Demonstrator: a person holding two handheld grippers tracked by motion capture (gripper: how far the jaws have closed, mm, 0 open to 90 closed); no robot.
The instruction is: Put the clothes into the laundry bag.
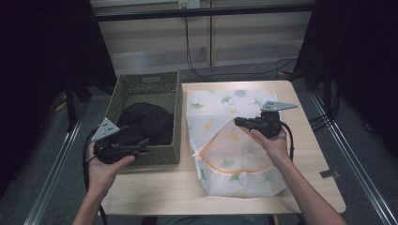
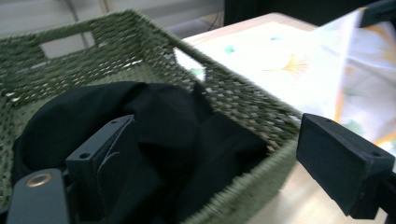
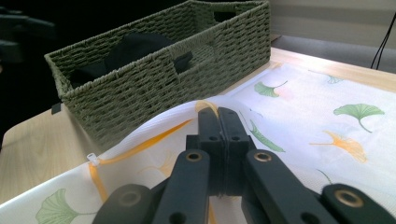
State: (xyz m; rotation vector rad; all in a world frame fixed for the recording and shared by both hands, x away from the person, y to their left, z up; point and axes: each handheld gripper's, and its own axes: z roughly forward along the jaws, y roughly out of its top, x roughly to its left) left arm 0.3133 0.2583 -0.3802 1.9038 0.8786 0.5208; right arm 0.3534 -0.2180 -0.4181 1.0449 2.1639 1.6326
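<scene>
In the high view, a green woven basket (image 1: pixel 123 92) stands on the left part of the wooden surface (image 1: pixel 169 187), with a black garment (image 1: pixel 150 121) bunched inside it. Just right of the basket lies a white mesh laundry bag (image 1: pixel 220 105) printed with ginkgo leaves, its orange-edged zipper opening lifted into an arc. The left gripper (image 1: pixel 141 146) hangs over the basket's near end, its jaws spread apart above the near edge of the garment. The right gripper (image 1: pixel 239 122) is to the right of the basket, over the bag, clenched on the raised upper edge of the bag's opening.

In the left gripper view, the left gripper (image 2: pixel 205 154) is released, with the jaws wide apart: one jaw stands inside the basket (image 2: pixel 243 105) right over the black garment (image 2: pixel 154 121), the other outside the basket's right wall above the surface. Whether the inner jaw touches the cloth cannot be told. The laundry bag (image 2: pixel 289 65) rises beyond the basket's right wall.

In the right gripper view, the right gripper (image 3: pixel 218 112) is pressed shut on the orange-trimmed edge of the laundry bag (image 3: pixel 327 126), holding it up off the surface. The basket (image 3: pixel 154 88) stands just beyond, the garment (image 3: pixel 135 46) dark inside it.
</scene>
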